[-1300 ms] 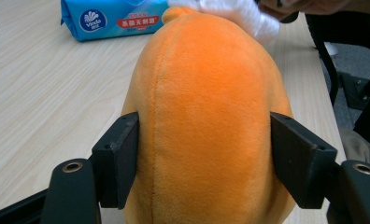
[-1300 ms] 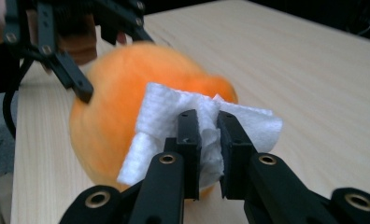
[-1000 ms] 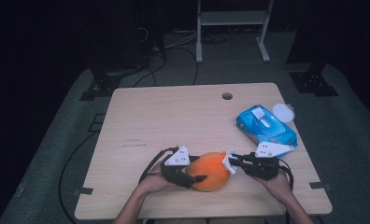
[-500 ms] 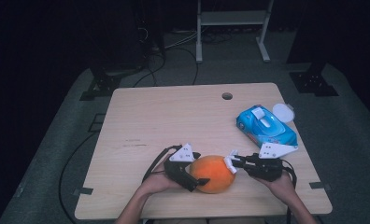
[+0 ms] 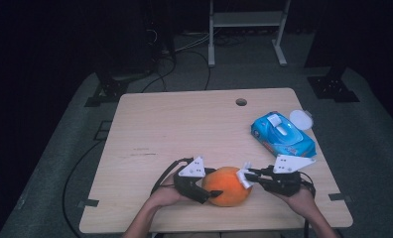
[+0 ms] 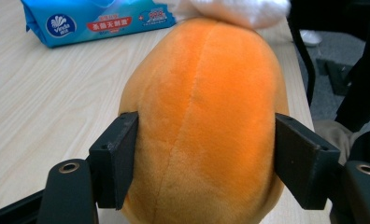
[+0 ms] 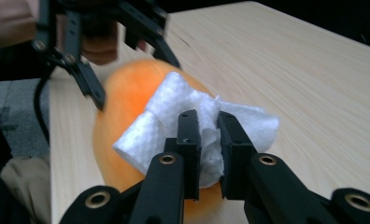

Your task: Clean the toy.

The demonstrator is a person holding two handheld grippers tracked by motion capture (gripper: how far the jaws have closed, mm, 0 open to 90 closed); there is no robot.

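An egg-shaped orange plush toy (image 5: pixel 227 186) with short, soft pile and a stitched seam running along it lies near the front edge of the pale wood-grain bench (image 5: pixel 184 129), which has a small round hole toward its far side. Dark carpet and black stands surround the bench. Right of the toy and farther back lies a glossy blue wipes pack (image 5: pixel 282 135) with a white lid beside it.

The left gripper (image 6: pixel 204 158) has just been closing, and its black jaws press on the toy's two flanks. The right gripper (image 7: pixel 207 140) is clamped on a crumpled white wipe (image 7: pixel 174 126), fibrous and folded, which rests against the toy's right end, opposite the left gripper.
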